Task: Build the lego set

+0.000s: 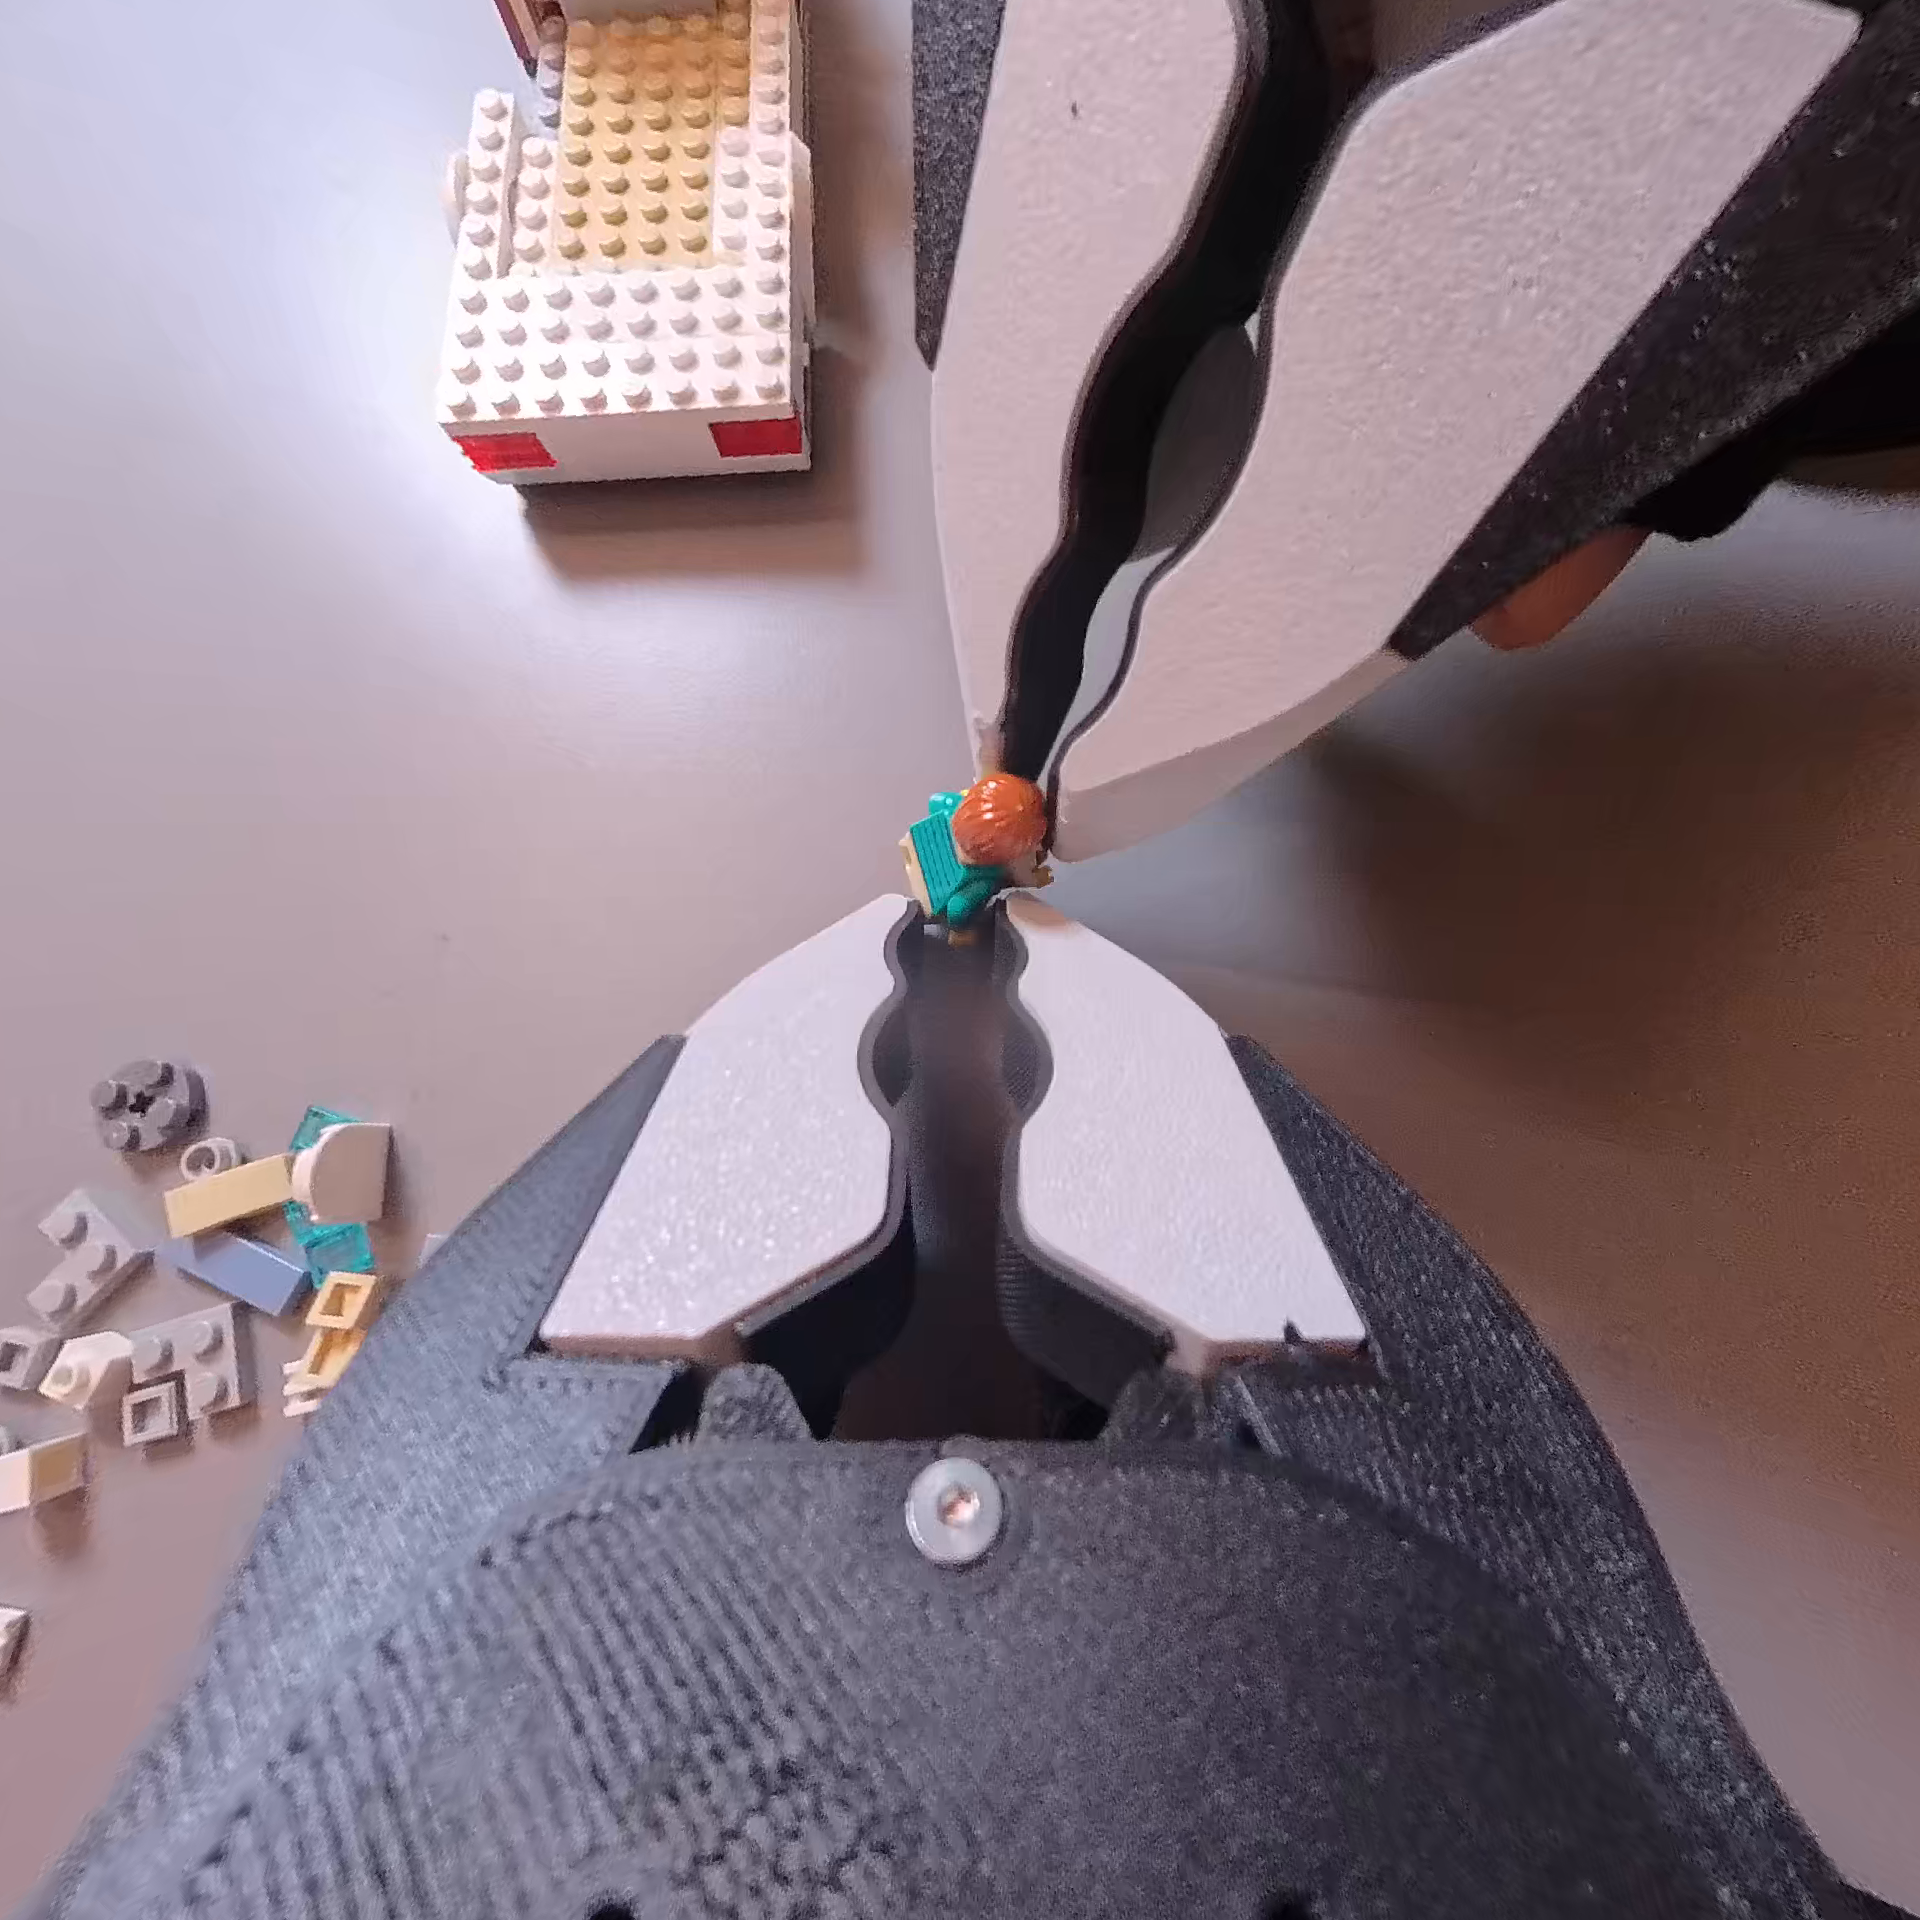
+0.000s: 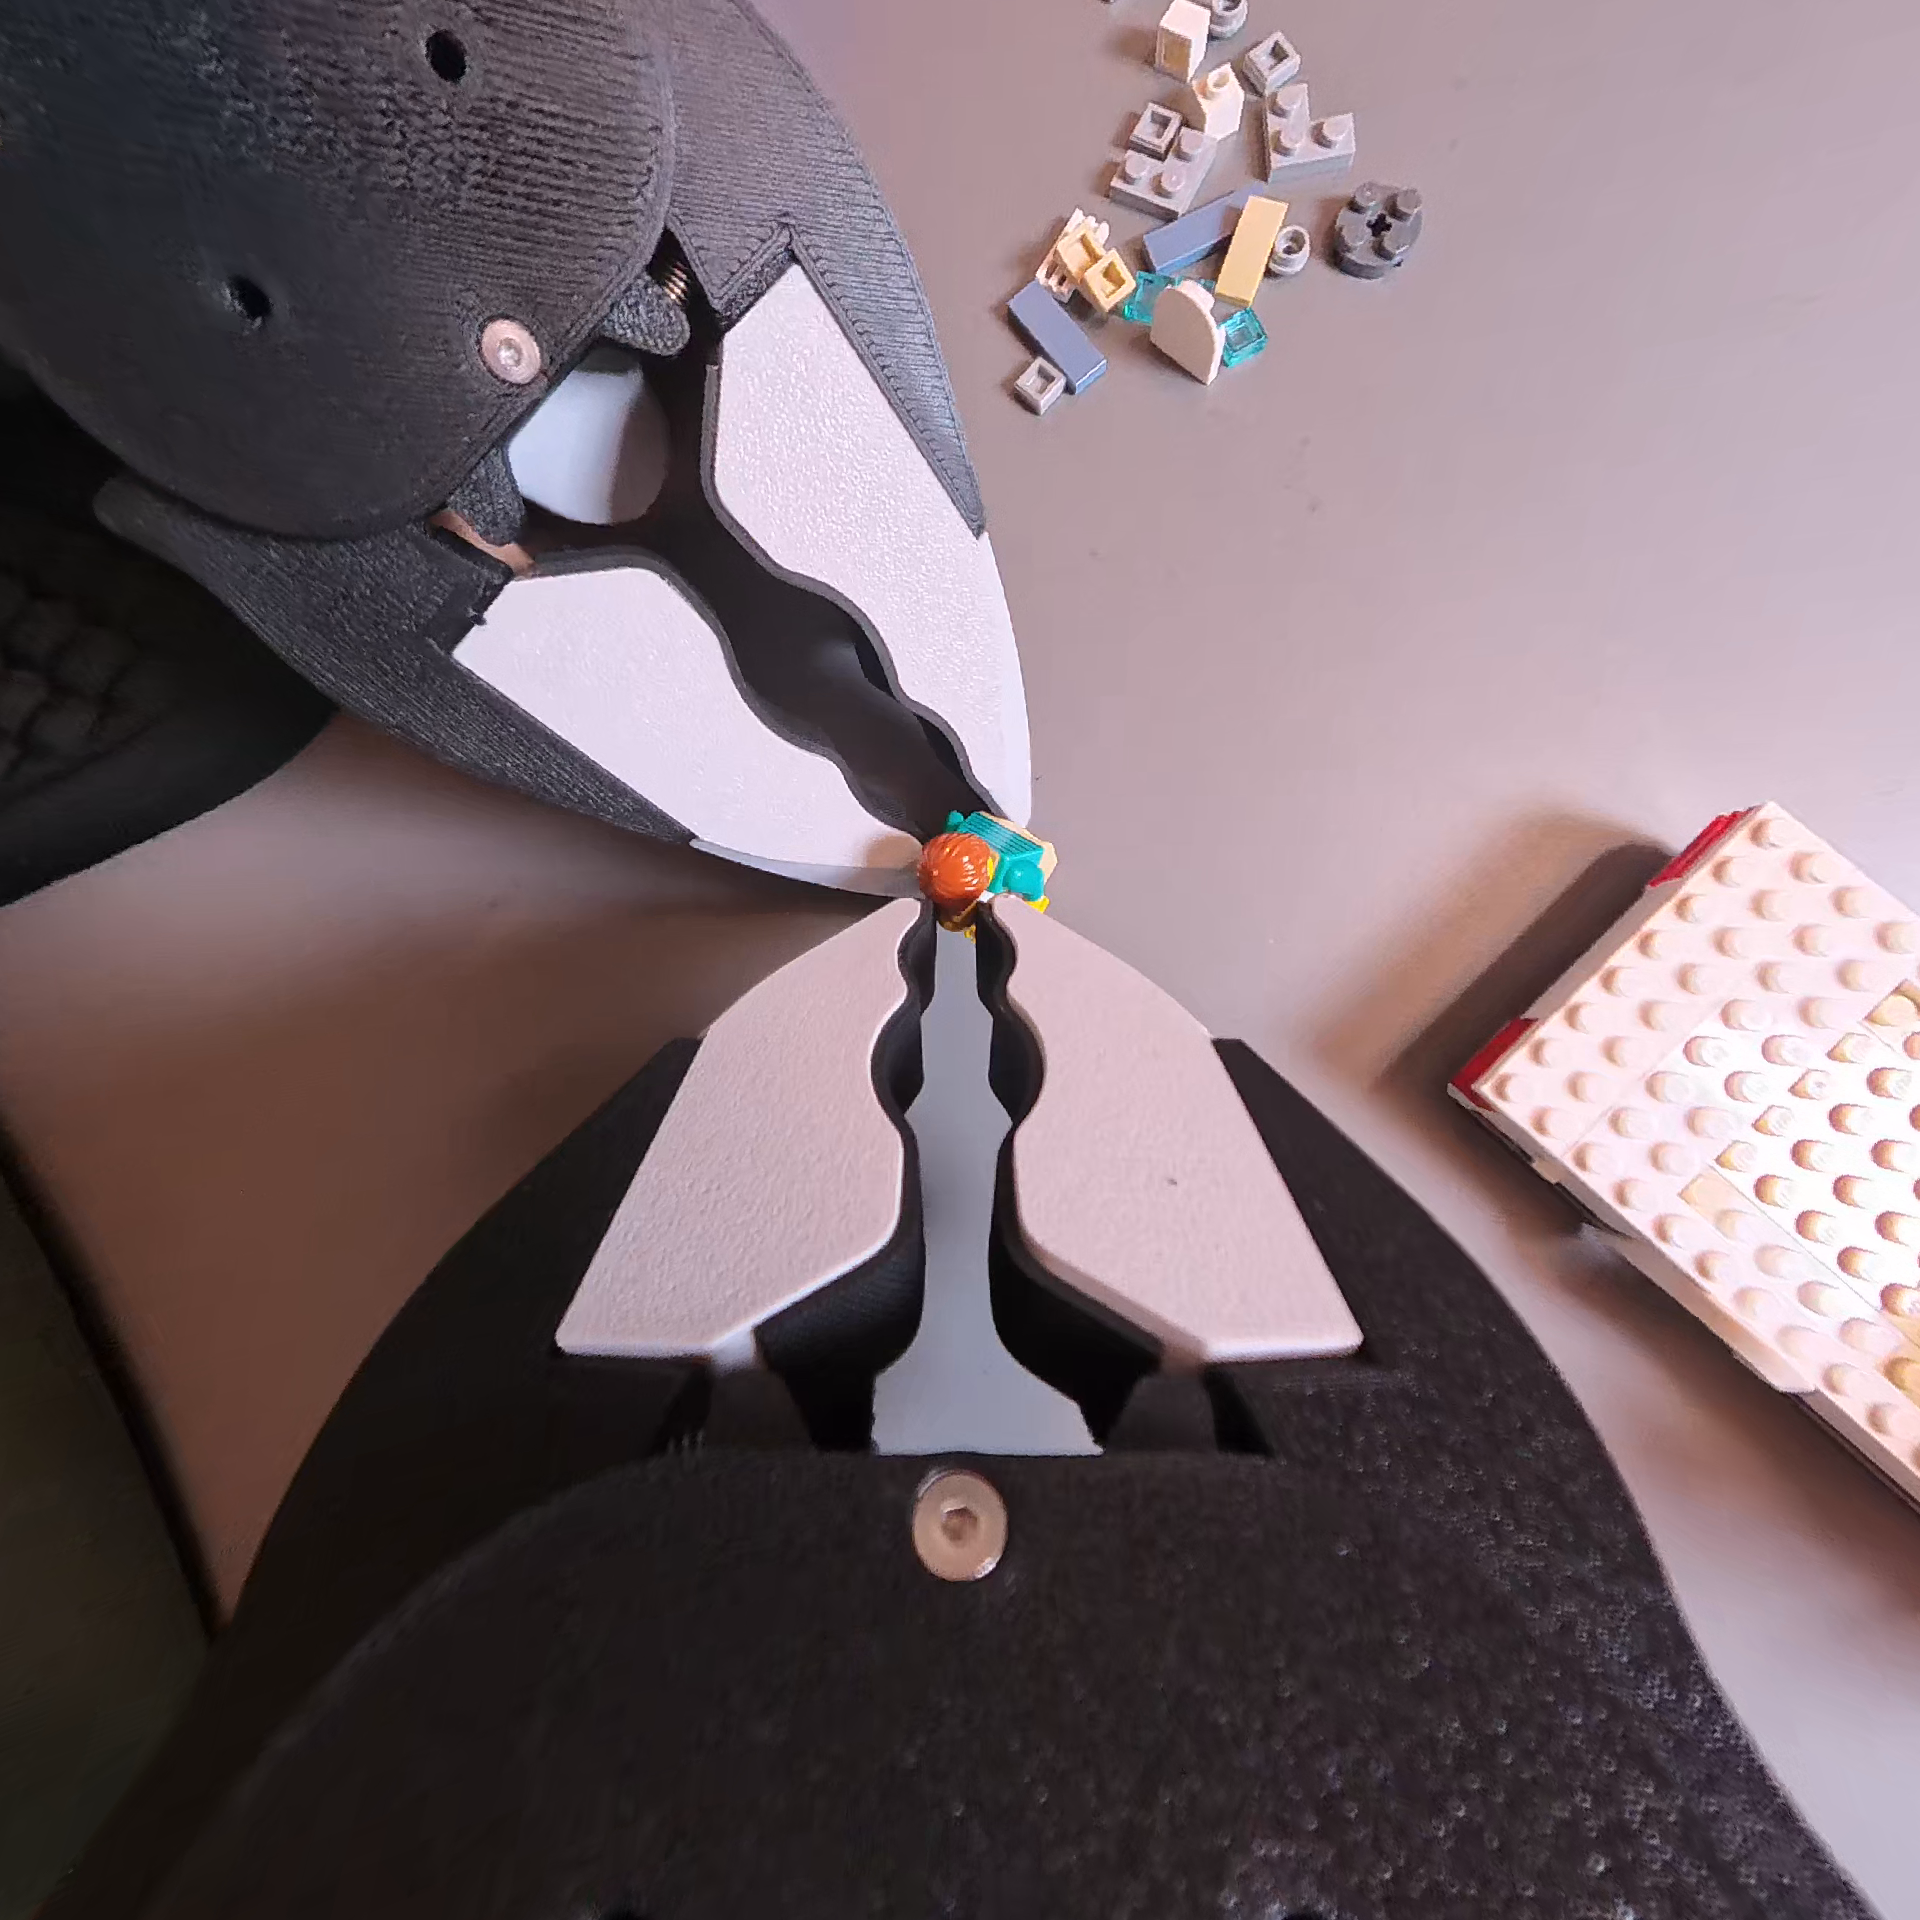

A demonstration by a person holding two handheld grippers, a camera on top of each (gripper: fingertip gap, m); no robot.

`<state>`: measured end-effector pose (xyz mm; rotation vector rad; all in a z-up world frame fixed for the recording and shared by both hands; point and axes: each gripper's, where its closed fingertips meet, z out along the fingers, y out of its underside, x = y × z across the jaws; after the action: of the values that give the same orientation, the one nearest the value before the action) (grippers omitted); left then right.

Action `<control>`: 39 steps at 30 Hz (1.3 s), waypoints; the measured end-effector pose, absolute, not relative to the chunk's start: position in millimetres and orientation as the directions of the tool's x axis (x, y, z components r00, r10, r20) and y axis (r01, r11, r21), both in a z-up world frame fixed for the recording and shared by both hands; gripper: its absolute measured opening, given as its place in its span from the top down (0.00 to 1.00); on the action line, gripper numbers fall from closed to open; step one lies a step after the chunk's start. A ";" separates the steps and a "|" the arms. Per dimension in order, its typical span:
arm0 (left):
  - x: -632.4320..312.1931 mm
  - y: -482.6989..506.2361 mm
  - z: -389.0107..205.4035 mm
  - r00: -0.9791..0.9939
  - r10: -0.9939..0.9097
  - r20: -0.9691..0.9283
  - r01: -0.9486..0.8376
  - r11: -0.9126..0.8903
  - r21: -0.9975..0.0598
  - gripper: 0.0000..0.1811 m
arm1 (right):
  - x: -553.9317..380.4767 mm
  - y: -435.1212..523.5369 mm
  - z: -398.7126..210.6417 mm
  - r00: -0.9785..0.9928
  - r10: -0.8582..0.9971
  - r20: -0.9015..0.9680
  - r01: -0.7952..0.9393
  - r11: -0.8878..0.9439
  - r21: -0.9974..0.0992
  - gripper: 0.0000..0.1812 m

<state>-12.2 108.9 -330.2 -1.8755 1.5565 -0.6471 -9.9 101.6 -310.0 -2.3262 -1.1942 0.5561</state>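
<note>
- Left gripper [image 1: 961,914]: fingers nearly together, clamped on the minifigure [image 1: 977,844] at its teal lower part.
- Right gripper [image 2: 951,920]: fingers pinch its orange-haired head end.
- Minifigure hangs above the bench [image 1: 520,727], between the white build [image 1: 623,312] and the loose bricks [image 1: 208,1268].

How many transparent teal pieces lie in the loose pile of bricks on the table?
2, possibly 3. One transparent teal piece lies left of the white half-round tile, one to its right. A teal edge shows behind the tile; it may be a third piece, partly hidden.
</note>
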 end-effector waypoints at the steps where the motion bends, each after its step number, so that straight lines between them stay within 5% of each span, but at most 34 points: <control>1: -12.3 109.4 -330.3 0.199 -0.980 -0.003 -0.686 -0.138 -0.714 0.93 | -10.2 102.0 -310.0 0.540 0.832 -0.128 0.650 -0.509 -0.564 0.96; 13: -12.2 115.1 -330.1 0.272 -0.959 0.076 -0.664 -0.245 -0.707 0.94 | -10.6 112.4 -310.3 0.572 0.818 0.071 0.686 -0.429 -0.587 0.96; 39: -12.6 120.2 -330.6 0.288 -0.957 0.046 -0.668 -0.235 -0.706 0.94 | -9.2 119.5 -313.2 0.569 0.821 0.041 0.606 -0.386 -0.695 0.96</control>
<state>-12.6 120.2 -330.6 -1.9875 1.4483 -0.6522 -9.2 119.5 -313.2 -2.1260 -1.1359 0.4092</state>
